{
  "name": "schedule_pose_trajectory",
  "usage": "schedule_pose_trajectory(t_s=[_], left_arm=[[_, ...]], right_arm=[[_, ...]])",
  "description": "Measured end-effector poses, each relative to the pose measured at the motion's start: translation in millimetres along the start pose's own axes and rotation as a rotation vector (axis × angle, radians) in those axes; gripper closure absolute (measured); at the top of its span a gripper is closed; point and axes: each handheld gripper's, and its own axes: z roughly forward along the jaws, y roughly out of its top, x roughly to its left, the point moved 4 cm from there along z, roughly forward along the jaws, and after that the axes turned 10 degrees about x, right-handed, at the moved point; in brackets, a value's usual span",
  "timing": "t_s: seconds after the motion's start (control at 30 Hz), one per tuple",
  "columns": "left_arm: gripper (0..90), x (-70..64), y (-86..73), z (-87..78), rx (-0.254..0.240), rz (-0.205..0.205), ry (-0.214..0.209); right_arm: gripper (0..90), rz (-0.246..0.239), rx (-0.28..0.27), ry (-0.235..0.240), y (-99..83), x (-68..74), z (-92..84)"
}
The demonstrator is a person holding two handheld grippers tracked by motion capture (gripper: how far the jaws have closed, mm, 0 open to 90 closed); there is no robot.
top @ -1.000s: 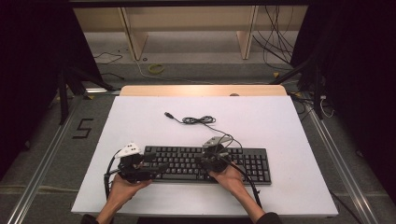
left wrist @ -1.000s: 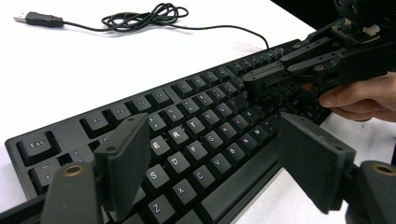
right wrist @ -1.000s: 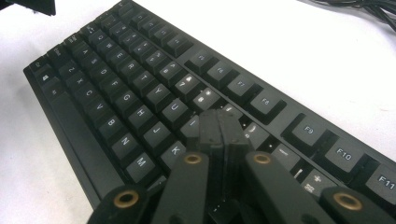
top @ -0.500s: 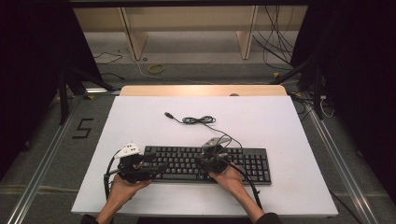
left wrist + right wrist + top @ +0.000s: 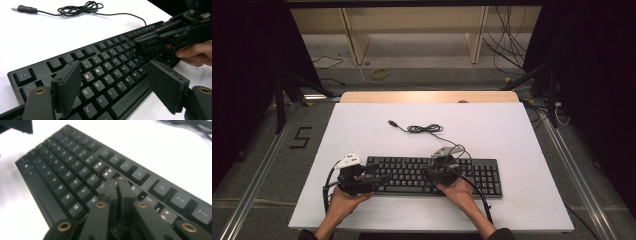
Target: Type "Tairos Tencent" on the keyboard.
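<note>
Black keyboard (image 5: 432, 175) lies flat on white bench (image 5: 522, 130), toward the near edge, long side parallel to that edge. Its cable (image 5: 424, 128) runs off the kbd's back edge into a loose coil on the bench behind it; USB plug (image 5: 393, 123) lies free just past the coil, to the left. Left tongs (image 5: 379, 181) at kbd's left end, held by left hand (image 5: 343, 202); jaws spread wide, nothing between them; in left gripper view they (image 5: 113, 88) hover over the letter rows near E/S/D/X. Right tongs (image 5: 428, 171) over kbd's middle, held by right hand (image 5: 458, 189); in right gripper view they (image 5: 117, 185) are pressed together, tips down at the keys near U/I/K, approx; contact w/ a key cannot be told. Right tongs also seen in left gripper view (image 5: 140, 42), above the kbd's upper rows, jaws closed up.
</note>
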Motion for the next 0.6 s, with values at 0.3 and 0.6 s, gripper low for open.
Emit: schedule_pose_trajectory(t_s=[0.3, 0.6], left_arm=[[30.4, 3.3, -0.9, 1.0, 0.008, -0.007, 0.013], [38.7, 7.1, -2.5, 2.7, 0.035, -0.023, 0.026]], right_arm=[[74.2, -0.001, -0.048, 0.029, 0.2, 0.7, -15.4], [55.2, 0.002, -0.064, 0.05, -0.1, 3.7, -22.4]])
